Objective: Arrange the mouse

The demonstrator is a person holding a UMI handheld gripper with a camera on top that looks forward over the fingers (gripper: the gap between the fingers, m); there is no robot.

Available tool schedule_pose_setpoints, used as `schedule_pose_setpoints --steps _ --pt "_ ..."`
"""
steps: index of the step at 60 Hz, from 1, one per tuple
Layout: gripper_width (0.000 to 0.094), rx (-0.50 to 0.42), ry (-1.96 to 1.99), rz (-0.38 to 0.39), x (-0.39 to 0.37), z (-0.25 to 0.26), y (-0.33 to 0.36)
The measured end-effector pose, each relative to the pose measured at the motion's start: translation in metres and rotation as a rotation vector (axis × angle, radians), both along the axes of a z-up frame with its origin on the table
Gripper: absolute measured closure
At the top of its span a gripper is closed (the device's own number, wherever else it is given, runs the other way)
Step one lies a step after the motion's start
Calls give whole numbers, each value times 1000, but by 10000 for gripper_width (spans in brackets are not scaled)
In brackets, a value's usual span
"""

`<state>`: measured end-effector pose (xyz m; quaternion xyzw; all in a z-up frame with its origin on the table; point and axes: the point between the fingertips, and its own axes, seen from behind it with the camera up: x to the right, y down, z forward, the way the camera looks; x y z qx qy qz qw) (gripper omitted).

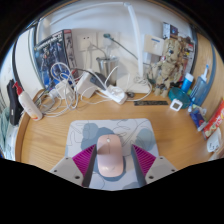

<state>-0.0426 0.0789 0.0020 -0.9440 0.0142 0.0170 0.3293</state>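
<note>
The gripper [109, 163] clamps a pale pink mouse [109, 157] over a grey mouse mat [110, 135] on the wooden bench [45, 140]. White cables [75, 90] tangle at 11 o'clock beyond it; no writing is legible.

1. No text, label, brand, number or sign is showing clearly enough to be read anywhere.
2. The mouse [108, 157] is showing no legible logo on its top.
3. The boxes and packages [178, 62] standing at about two o'clock are carrying printing, but it is too small to read.
4. The red package [207, 117] at three o'clock is likewise showing nothing legible.
</note>
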Motion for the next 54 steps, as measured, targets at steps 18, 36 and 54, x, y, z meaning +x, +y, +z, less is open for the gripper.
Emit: schedule_pose_setpoints --steps 18,36,54 --pt "115 80 -6 -80 4 123 -45" --pt "113 238 14 -38 -34 250 -89" --pt "117 283 6 0 -56 284 -115"
